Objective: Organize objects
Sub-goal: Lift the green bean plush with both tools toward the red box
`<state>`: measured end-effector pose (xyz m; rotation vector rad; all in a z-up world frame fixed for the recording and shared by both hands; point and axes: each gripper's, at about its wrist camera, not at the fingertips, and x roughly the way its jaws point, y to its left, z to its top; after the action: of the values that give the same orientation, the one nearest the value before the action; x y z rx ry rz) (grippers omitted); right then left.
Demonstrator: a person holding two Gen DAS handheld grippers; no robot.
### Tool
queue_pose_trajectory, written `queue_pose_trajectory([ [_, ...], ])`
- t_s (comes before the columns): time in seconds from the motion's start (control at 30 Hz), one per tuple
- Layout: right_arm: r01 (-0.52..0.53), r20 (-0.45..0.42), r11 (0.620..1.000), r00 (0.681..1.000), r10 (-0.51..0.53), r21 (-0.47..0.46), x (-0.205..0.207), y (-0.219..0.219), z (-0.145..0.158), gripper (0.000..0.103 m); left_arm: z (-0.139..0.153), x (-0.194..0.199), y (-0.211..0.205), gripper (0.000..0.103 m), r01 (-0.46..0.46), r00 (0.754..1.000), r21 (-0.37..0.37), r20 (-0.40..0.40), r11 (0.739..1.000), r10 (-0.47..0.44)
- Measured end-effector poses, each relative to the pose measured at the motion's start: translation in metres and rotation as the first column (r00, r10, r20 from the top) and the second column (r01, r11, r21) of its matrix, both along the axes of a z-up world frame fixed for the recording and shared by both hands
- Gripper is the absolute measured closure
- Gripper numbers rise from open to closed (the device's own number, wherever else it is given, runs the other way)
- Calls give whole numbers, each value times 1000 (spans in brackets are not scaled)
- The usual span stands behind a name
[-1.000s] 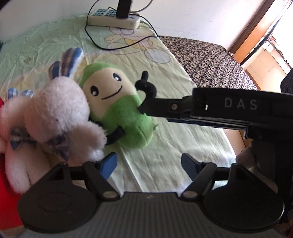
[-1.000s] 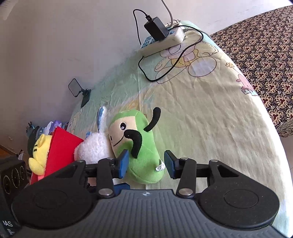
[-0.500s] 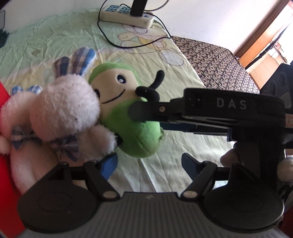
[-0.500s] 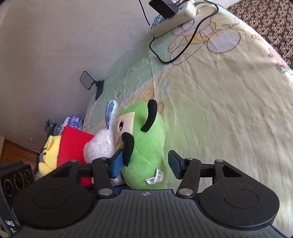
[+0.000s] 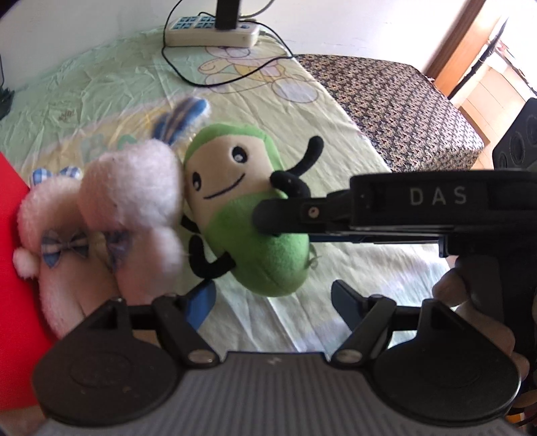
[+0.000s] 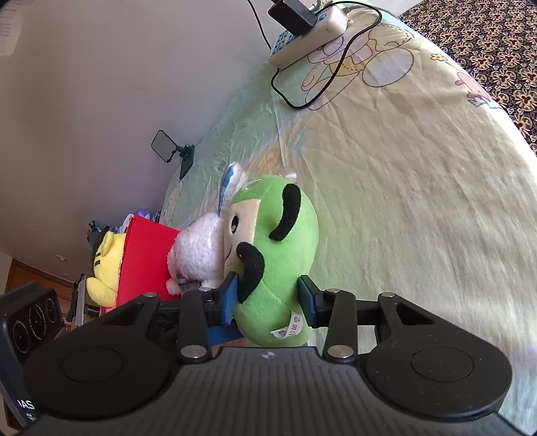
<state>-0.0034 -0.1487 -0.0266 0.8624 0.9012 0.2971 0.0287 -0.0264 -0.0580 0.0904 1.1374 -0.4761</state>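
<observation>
A green plush toy with a cream face and black limbs is held off the bed sheet by my right gripper, whose blue pads press both sides of its body. The right gripper's arm crosses the left wrist view. A white fluffy bunny with blue plaid ears leans against the green toy's left side; it also shows in the right wrist view. My left gripper is open and empty, low in front of both toys.
A red box stands left of the bunny, with a yellow plush behind it. A power strip with a black adapter and cable lies at the far end of the bed. A patterned cover lies to the right.
My right gripper has closed on the green plush and raised it upright off the sheet. The bunny has shifted with it. The left gripper stays open.
</observation>
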Motion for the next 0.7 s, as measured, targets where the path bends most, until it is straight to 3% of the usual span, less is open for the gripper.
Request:
queue_pose_trajectory([
  [0.13,16,-10,1000,1000,-17,-14,-22,0,2,62,3,-16,-2,24,39,999,10,6,999,-40],
  [0.47,32,-41,999,999,-33,-28,-77,5,6,62,0,-43,6,19,93,994,-52,-51,994,-96],
  [0.7,19,-72,999,997,-22,-40,-90,16,3,60,0,-54,3,19,129,990,-63,-53,990,-133],
])
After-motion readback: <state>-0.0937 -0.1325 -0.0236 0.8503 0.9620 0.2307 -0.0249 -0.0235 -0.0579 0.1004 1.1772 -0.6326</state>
